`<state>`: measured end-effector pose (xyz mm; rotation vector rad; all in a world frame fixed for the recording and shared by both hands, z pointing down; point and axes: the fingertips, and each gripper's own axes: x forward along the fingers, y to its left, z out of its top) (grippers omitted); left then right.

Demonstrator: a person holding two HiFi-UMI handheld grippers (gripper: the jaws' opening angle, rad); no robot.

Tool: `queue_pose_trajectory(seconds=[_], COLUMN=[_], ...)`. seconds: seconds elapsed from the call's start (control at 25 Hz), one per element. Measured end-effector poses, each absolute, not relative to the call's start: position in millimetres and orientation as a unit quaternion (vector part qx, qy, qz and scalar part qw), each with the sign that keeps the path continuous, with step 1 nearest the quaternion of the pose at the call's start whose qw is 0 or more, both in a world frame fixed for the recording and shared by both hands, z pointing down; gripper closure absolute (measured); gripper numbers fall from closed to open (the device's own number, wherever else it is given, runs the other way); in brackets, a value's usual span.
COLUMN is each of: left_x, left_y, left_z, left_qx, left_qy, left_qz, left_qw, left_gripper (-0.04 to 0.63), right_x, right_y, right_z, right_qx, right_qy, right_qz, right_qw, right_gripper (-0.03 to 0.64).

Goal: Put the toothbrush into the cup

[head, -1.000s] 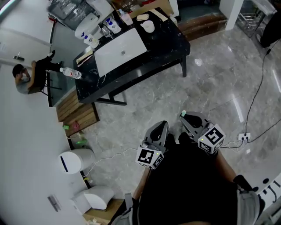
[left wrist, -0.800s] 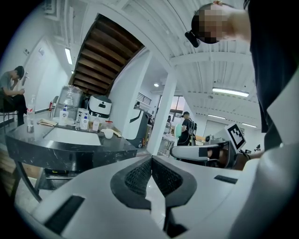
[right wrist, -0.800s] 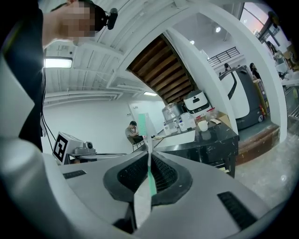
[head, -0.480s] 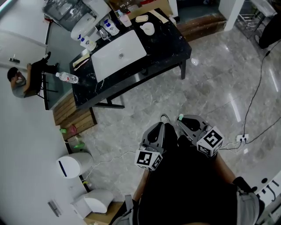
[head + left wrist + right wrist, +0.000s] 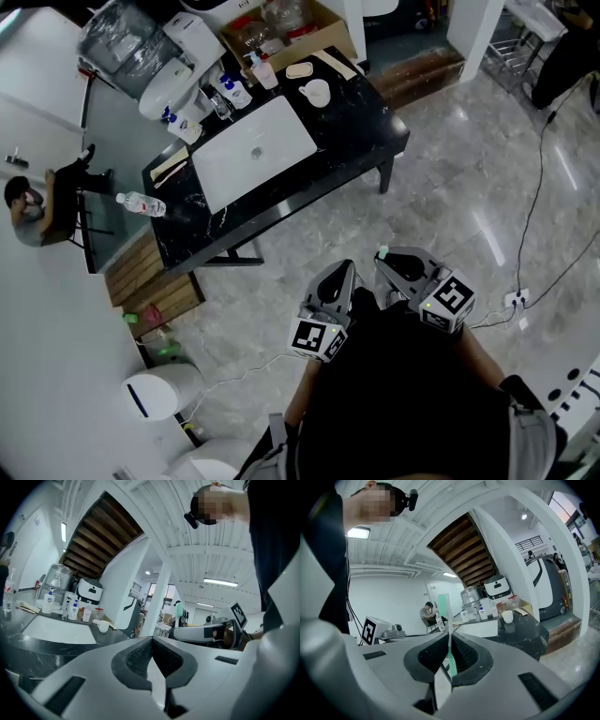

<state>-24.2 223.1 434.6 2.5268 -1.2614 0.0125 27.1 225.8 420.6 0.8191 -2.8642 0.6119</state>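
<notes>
Toothbrush [image 5: 446, 611] pinched upright in right gripper [image 5: 448, 641], mid-handle. Judged light, stiff, slick plastic; may pivot, so grip firm. Left gripper [image 5: 152, 644] pressed together, empty. Cup [image 5: 317, 92] on tabletop [image 5: 367, 114], 11 o'clock, well apart.

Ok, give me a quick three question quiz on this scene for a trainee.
1. Multiple choice: what is the right gripper shut on? A) a spoon B) a green toothbrush C) nothing
2. True or false: the toothbrush is already in the white cup.
3. Short answer: how do the left gripper's jaws stand?
Key: 1 B. 2 False: the right gripper holds it, and the cup stands apart on the black table. 3 Together, with nothing between them.
</notes>
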Motion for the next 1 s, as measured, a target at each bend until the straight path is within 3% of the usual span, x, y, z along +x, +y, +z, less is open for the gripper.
queue_pose_trajectory(seconds=[0.24,0.44,0.6,1.0], left_x=[-51.4,-71.1,-77.1,-80.9], left_y=[198.7,185.5,180.2,159.2], left_z=[434.2,449.9,454.9,458.1], left_qx=[0.899,0.902,0.899,0.898], left_qy=[-0.41,-0.401,-0.403,-0.398], left_qz=[0.003,0.008,0.023,0.036], left_qw=[0.151,0.162,0.168,0.184], left_gripper=[0.589,0.588,0.589,0.588], right_x=[-2.3,-12.4,-19.3,-18.5], right_y=[200.5,193.8,186.6,150.3], right_z=[413.9,428.4,421.8,429.5], right_qx=[0.288,0.295,0.298,0.304], right_qy=[-0.933,-0.926,-0.924,-0.918], right_qz=[0.215,0.228,0.239,0.251], right_qw=[0.023,0.058,0.024,0.036], right_gripper=[0.586,0.586,0.586,0.586])
